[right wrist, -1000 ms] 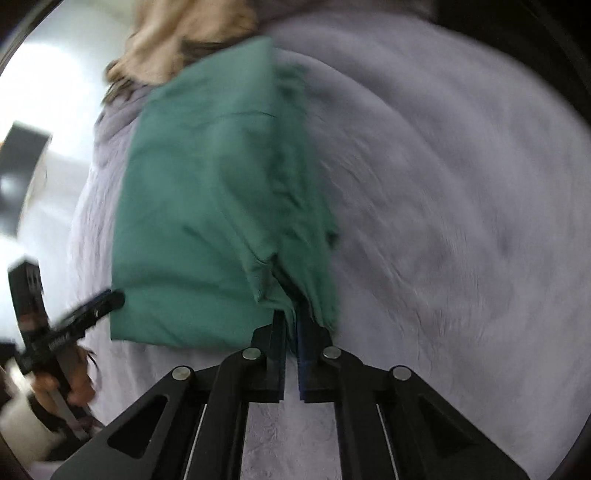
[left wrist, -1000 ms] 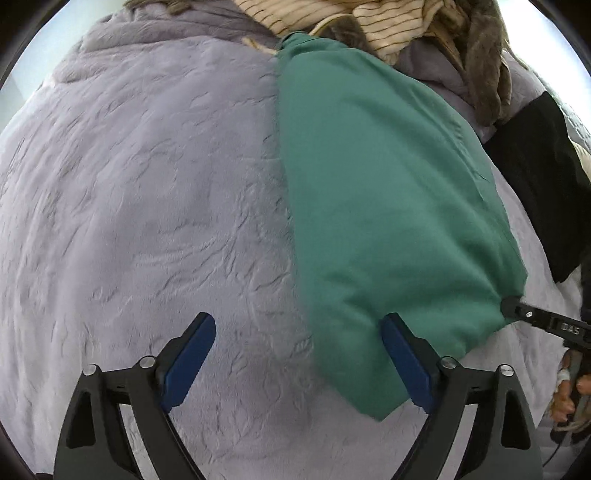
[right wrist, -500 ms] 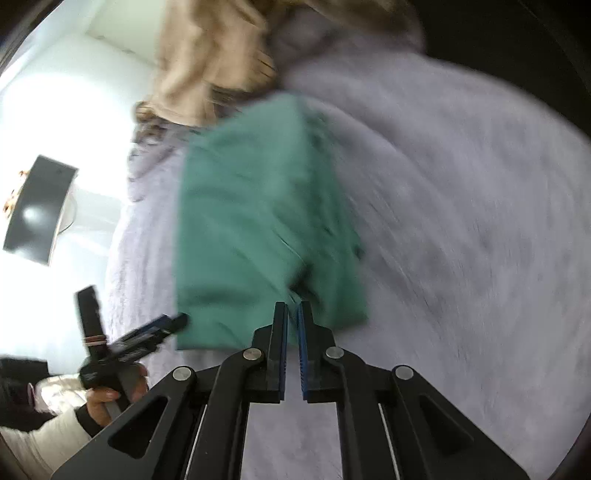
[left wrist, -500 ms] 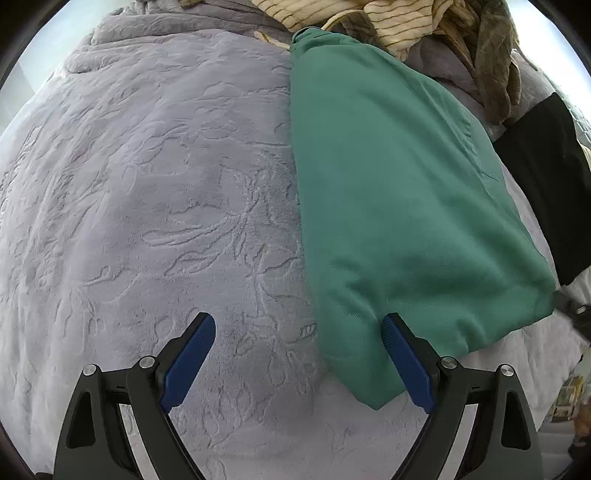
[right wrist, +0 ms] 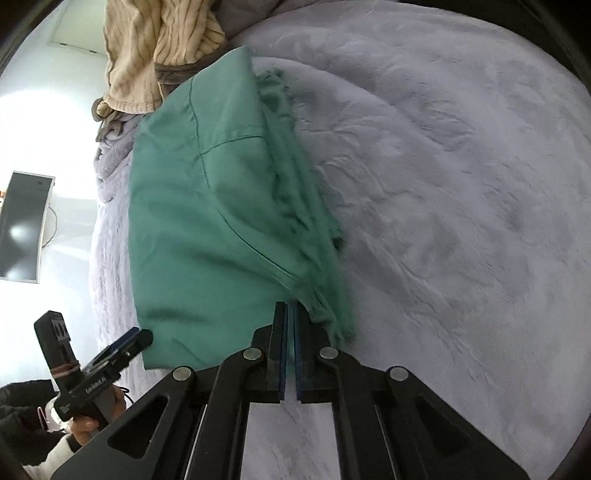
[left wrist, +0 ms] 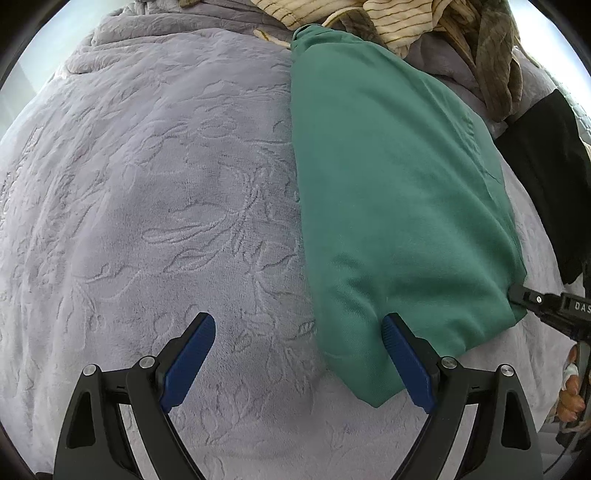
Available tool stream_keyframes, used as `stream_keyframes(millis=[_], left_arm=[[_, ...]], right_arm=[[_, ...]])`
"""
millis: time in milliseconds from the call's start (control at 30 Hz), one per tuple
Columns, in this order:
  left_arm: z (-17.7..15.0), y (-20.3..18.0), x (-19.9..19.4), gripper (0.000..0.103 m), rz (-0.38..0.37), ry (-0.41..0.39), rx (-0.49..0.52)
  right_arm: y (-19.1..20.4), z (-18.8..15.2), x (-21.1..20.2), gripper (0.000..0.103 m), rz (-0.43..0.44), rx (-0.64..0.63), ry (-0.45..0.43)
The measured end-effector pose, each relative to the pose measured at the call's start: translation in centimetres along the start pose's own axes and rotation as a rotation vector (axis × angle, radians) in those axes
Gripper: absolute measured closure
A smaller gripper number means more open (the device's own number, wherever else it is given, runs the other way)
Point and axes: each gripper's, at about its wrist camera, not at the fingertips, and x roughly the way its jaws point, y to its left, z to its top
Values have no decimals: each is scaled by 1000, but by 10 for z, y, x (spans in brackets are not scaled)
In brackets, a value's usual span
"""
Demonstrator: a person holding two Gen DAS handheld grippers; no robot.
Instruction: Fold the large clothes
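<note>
A green garment (left wrist: 399,192) lies folded into a long strip on a lavender embossed blanket (left wrist: 166,184). My left gripper (left wrist: 299,358) hovers open over the strip's near left corner, its right pad above the cloth and its left pad over bare blanket. From the right wrist view that gripper (right wrist: 138,338) sits at the garment's (right wrist: 207,206) near left corner. My right gripper (right wrist: 290,308) is at the near right edge, its jaws closing with a bunch of green cloth pinched between the pads; creases run to its tips. It appears at the right of the left wrist view (left wrist: 517,293).
A pile of striped beige and brown clothes (left wrist: 424,22) lies at the bed's far end, touching the garment's far tip. A black cloth (left wrist: 546,166) lies to the right. A hand (left wrist: 570,391) holds the right gripper. A dark screen (right wrist: 22,225) stands off the bed.
The right gripper pulled back from the garment's edge half a second ago and has come back onto it, bunching the cloth. The left gripper has stayed open over the near corner.
</note>
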Motion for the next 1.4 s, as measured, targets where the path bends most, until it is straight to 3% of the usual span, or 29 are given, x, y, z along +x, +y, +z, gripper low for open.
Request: stream_keyframes(millis=[300,600,700,767,800,833,867,933,1133,1300,1400], left_arm=[[3,0,0,11,4,19,-24],[9,2,0,11,-1,44,-21],[15,7,-7,10,-3,7,-27],[21,11,-14,0,-19,-27,-33],[25,14,-16,0,-36,-36,-39],[29,16,-18,0,-44,-39,-43],[34,18,-18,0,-49,-42,-45],[44,22,-18,0,-43,-53,-42],[66,30,1,0,-109,-15,-63],[79,34,41,0,-286,87,-76],[86,27,52,0,-348,105,-57]], right_arm=[[1,1,-36,97,-17,-15,-65],[-2,11,-29,97,-17,-5,-53],[-3,19,-26,97,-5,-6,-51],[-3,25,-24,96,6,-8,-46],[-4,29,-22,94,15,-8,-42],[-4,33,-20,83,17,-8,-39],[-5,37,-18,66,21,-4,-37],[-7,44,-16,42,40,10,-50],[-5,79,0,39,170,6,-53],[-3,114,41,39,244,-14,40],[1,132,64,39,262,-36,79]])
